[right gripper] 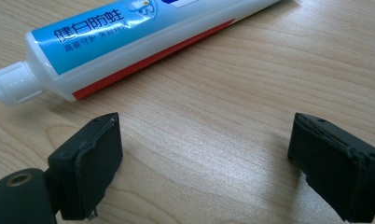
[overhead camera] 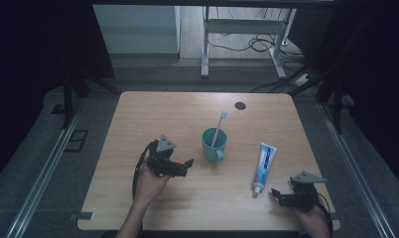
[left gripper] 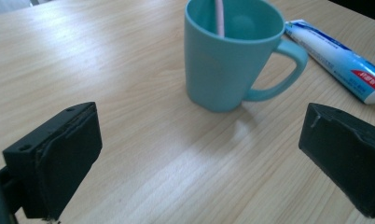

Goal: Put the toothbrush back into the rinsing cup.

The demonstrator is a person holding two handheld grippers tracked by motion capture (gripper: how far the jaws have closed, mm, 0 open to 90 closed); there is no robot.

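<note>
A teal mug (overhead camera: 214,144) stands upright mid-table with a pink-handled toothbrush (overhead camera: 219,128) leaning in it, brush head up. In the left gripper view the mug (left gripper: 227,56) is just ahead of the jaws, its handle turned right. My left gripper (overhead camera: 186,166) is open, a short way left of the mug, nothing between its jaws. A blue and white toothpaste tube (overhead camera: 263,166) lies right of the mug, cap toward the front edge. My right gripper (overhead camera: 277,196) sits open just right of the cap; in its own view the tube (right gripper: 134,39) lies beyond the empty jaws.
The wooden table (overhead camera: 153,114) has a dark cable hole (overhead camera: 240,105) near its far edge. Beyond it stand a white desk frame (overhead camera: 242,29) and loose cables (overhead camera: 259,44) on the floor. Dark curtains flank both sides.
</note>
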